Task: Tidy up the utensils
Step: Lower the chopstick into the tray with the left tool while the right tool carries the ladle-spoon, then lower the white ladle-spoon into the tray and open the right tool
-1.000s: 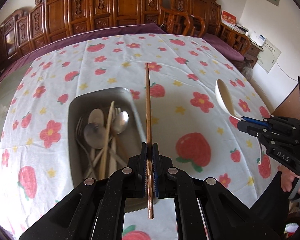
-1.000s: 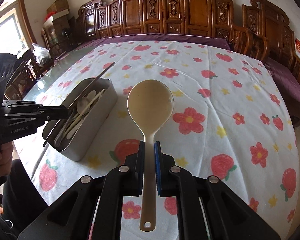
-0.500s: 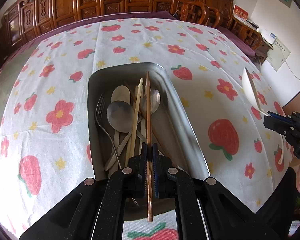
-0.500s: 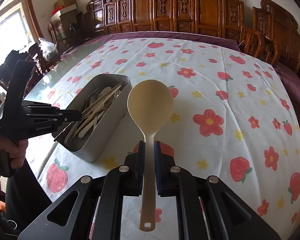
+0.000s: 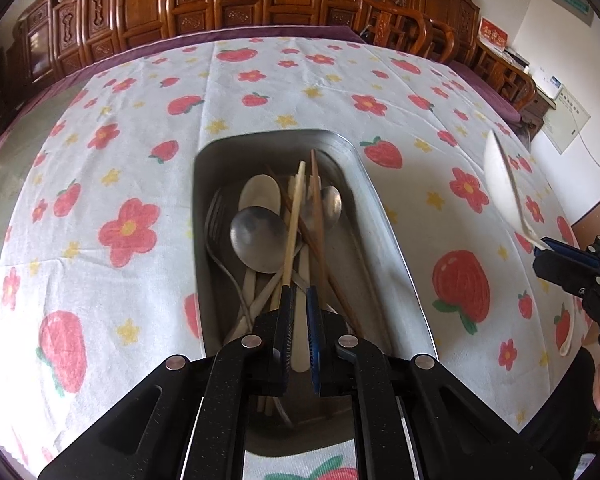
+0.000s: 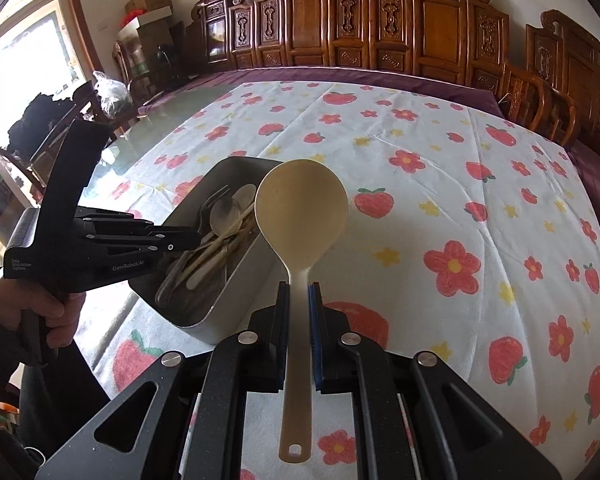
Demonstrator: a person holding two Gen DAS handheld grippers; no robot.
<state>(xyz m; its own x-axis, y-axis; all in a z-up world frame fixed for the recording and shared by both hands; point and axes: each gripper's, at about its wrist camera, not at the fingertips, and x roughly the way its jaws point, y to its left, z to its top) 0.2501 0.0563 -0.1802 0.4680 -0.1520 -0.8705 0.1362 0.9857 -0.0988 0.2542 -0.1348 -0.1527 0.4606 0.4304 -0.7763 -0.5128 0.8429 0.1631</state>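
A steel tray [image 5: 384, 220] holds several spoons, forks and chopsticks. A brown chopstick [image 5: 318, 208] lies in it among them, just right of my left gripper [image 5: 299, 292]. That gripper hangs low over the tray's near end, its jaws only a narrow slit apart and gripping nothing; a cream handle in the tray shows through the slit. My right gripper [image 6: 299, 286] is shut on the handle of a large cream plastic spoon [image 6: 302, 216], held in the air right of the tray [image 6: 236, 308]. The spoon [image 5: 500, 176] and right gripper [image 5: 548, 246] also show at the left wrist view's right edge.
The table wears a white cloth [image 6: 440, 184] printed with strawberries and flowers. Carved wooden chairs [image 6: 432, 32] line its far side. A person's hand [image 6: 40, 312] holds the left gripper [image 6: 192, 240] at the near left edge.
The left gripper came over the tray, sank toward it and let go of the brown chopstick, which now lies in the tray. The right gripper carried the cream spoon closer to the tray.
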